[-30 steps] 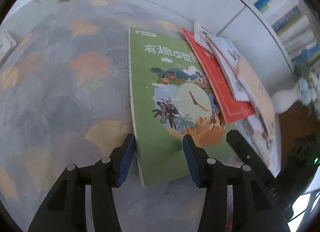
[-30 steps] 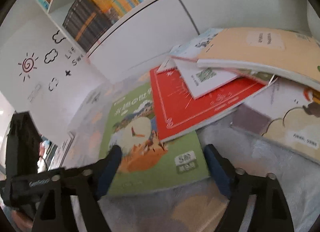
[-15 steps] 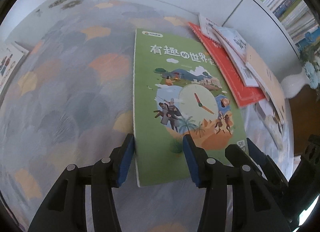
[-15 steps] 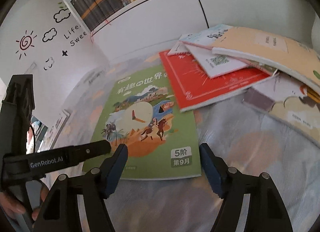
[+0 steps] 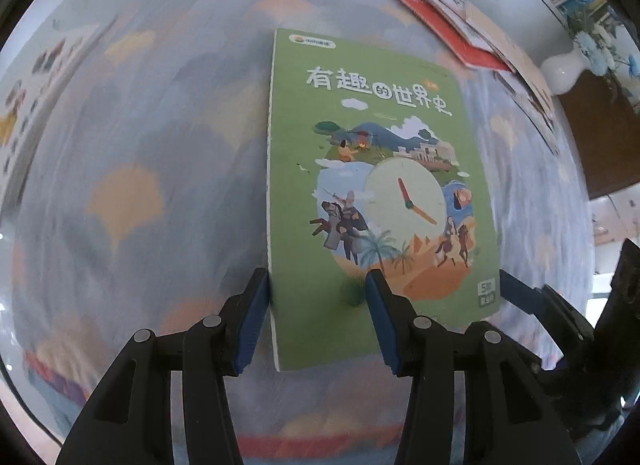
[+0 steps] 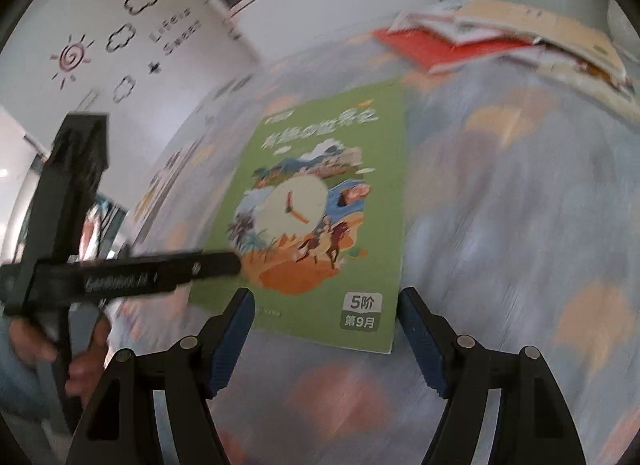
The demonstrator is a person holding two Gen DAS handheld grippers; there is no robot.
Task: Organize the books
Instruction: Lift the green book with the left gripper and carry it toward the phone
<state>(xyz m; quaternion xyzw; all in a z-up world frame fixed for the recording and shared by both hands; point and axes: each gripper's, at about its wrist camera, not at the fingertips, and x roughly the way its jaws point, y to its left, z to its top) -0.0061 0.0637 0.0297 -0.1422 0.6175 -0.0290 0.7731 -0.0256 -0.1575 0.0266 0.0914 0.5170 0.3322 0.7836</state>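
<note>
Since a second ago, the green paperback book with a clock on its cover (image 5: 380, 185) has slid clear of the pile of books (image 5: 460, 21), which it lay partly under before.

From the left wrist, the book lies flat on the table under a blue-grey cloth with orange fan shapes (image 5: 128, 193), its long axis running away from the camera, title end far. White writing reads 有趣的世界史. The left gripper (image 5: 316, 297) straddles the book's near left corner, blue-padded fingers (image 5: 256, 305) set apart; whether they press on the book I cannot tell. One red book and several pale ones, too overlapped to count, sit far right, well apart. A white vase (image 5: 560, 73) stands beside them.

From the right wrist, blurred, the book (image 6: 320, 201) shows a label "5阶 第9月" at its near right corner. The right gripper (image 6: 324, 321) has its fingers wide apart, just before the near edge. A hand (image 6: 60, 353) holds the left gripper (image 6: 168, 269) at left.
</note>
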